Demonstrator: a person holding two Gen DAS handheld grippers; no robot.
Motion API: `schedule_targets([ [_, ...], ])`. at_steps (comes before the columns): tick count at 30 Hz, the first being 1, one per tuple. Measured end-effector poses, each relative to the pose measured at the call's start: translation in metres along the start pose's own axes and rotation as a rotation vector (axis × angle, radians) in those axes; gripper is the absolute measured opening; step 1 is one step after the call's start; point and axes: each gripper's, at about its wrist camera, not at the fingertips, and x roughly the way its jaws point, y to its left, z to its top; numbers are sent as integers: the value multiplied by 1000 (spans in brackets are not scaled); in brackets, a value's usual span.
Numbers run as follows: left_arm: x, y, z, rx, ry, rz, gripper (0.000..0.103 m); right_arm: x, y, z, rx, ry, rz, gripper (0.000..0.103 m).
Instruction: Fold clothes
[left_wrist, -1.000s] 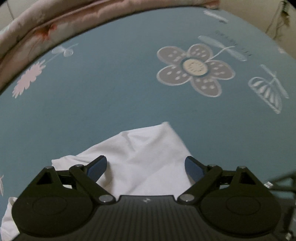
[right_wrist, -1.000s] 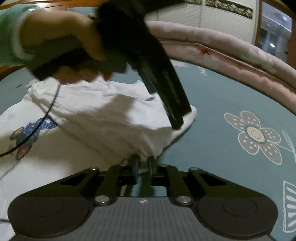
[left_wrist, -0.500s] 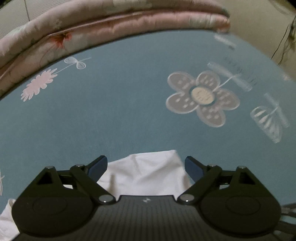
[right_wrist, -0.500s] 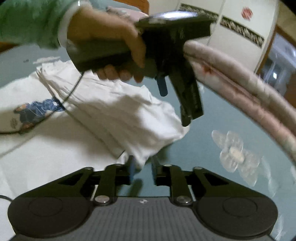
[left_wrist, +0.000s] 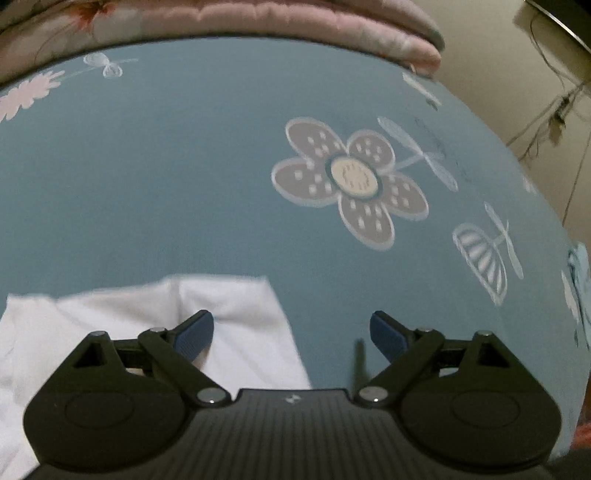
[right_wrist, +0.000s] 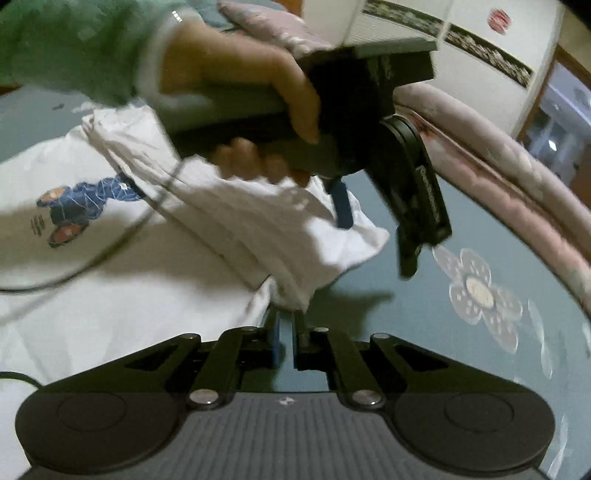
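A white T-shirt (right_wrist: 122, 295) with a blue bear print (right_wrist: 77, 206) lies on the blue flowered bedsheet (right_wrist: 424, 310). Its sleeve (right_wrist: 288, 229) is folded over the body. My right gripper (right_wrist: 286, 317) is shut on the sleeve's lower edge at the shirt's side. My left gripper (left_wrist: 291, 330) is open and empty, held above the sleeve's corner (left_wrist: 229, 302); its left finger (left_wrist: 194, 334) is over the white cloth. In the right wrist view the left gripper (right_wrist: 373, 221) hangs over the sleeve, held by a hand in a green sleeve.
A rolled pink quilt (left_wrist: 258, 22) lies along the far edge of the bed and shows in the right wrist view (right_wrist: 517, 177) too. A black cable (right_wrist: 110, 251) trails across the shirt. Wall and wires (left_wrist: 554, 110) are beyond the bed's right edge.
My left gripper stayed open, rose off the sleeve and shifted right, so the cloth now sits lower left in its view. My right gripper kept its pinch on the sleeve edge.
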Motion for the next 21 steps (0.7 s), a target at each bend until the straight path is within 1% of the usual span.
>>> schedule_targets([
  [3,0,0,11,-3,-5,50,91,-8,0,-6,78,-1,15,8],
  [5,-14,-3,11,13,-26,51,91,-13,-1,-6,128,-14,11,8],
  [7,-35,-10,5,53,-53,34,92,-19,-5,-4,180,-33,16,8],
  [9,-55,-13,-5,82,-61,14,92,-21,-12,0,217,-59,11,8],
  [12,-75,-12,-29,87,-53,-1,92,-12,-21,11,245,-63,-18,8],
  [14,-82,-9,-50,86,-44,-22,92,-1,-28,18,267,-57,-30,8],
  [15,-85,-8,-61,88,-40,-31,92,5,-31,21,283,-51,-33,10],
  [16,-87,-6,-71,92,-39,-34,92,11,-36,22,303,-47,-16,11],
  [18,-93,-1,-89,96,-63,-2,93,21,-43,25,355,-45,25,11],
  [19,-95,4,-95,88,-65,-5,93,26,-43,26,361,-43,45,12],
  [21,-97,14,-107,69,-65,-10,93,38,-43,23,376,2,78,12],
])
